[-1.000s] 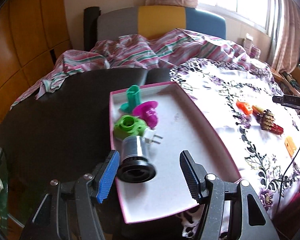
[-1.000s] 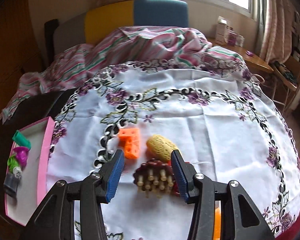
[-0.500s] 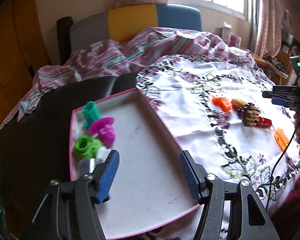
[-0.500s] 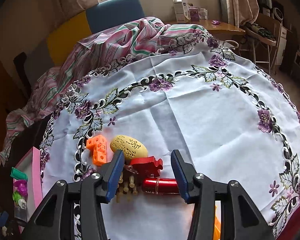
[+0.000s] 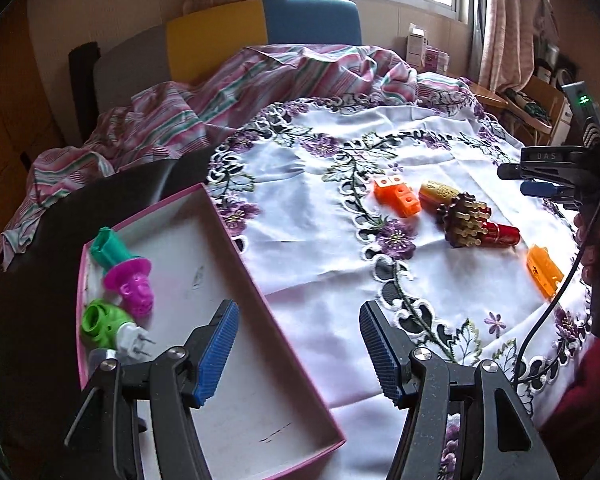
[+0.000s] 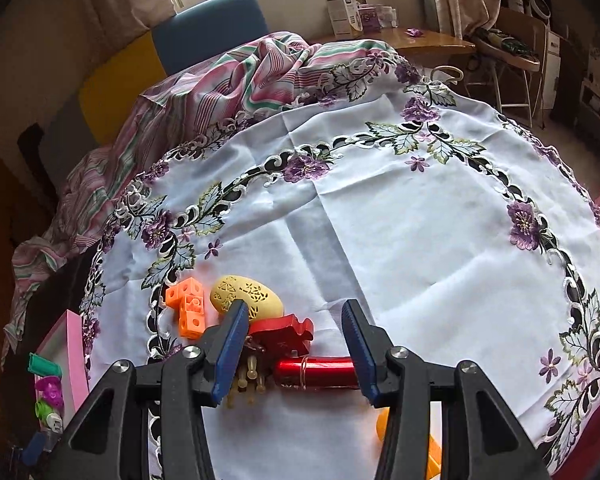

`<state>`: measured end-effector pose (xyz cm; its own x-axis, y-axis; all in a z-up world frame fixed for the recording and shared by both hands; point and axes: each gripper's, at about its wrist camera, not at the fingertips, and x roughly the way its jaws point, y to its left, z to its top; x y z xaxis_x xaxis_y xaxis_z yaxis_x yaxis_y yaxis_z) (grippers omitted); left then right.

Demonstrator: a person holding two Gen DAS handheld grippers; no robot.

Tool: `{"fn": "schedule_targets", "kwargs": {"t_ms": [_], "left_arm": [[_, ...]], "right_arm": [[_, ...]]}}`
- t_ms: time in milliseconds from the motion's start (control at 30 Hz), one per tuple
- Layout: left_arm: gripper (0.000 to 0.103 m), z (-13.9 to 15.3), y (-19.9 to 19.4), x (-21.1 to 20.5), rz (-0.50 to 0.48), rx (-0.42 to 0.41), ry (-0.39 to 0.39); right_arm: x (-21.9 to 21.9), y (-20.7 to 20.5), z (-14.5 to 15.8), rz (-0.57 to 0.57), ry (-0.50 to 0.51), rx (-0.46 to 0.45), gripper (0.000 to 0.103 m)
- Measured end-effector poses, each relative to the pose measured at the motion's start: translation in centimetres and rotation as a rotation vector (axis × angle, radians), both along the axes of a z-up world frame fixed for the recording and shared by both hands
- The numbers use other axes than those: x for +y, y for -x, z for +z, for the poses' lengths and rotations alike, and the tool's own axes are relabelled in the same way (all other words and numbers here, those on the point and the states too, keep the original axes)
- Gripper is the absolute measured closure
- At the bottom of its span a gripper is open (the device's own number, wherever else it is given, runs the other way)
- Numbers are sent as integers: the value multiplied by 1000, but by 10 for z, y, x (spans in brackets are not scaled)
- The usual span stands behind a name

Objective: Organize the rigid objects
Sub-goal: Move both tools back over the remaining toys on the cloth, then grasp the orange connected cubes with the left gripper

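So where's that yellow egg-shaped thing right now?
The yellow egg lies on the embroidered tablecloth, low and left in the right wrist view, right beside the orange block piece and just behind the red brush.

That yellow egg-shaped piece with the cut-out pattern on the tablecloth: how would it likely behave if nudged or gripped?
The yellow egg lies on its side with a rounded body, so a nudge would probably roll it. Its cut-out shell looks hollow, so likely light and possibly fragile under a hard squeeze. The orange block piece sits close beside it, so a push that way may bump it.
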<state>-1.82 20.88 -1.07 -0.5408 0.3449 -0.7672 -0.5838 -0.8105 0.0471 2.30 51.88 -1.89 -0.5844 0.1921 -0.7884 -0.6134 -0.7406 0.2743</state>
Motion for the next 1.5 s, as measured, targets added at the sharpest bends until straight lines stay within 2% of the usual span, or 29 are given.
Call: {"fn": "schedule_targets", "kwargs": {"t_ms": [600,900,1100,1333,1500], "left_arm": [[39,-17,9,48,-45,-58,29],[39,-27,31,65,-33,-184,-14],[41,-26,50,84,-33,-254,-75],[50,-26,74,118,-46,-300,-109],[50,-30,90,150,-62,-315,-113]], "right_arm": [[18,-6,-4,-51,77,18,54],[21,-9,-3,-66,92,37,54],[24,-12,-3,-77,120,57,54],[24,-11,-5,-67,146,61,53],[24,-10,-7,-63,157,61,53]]}}
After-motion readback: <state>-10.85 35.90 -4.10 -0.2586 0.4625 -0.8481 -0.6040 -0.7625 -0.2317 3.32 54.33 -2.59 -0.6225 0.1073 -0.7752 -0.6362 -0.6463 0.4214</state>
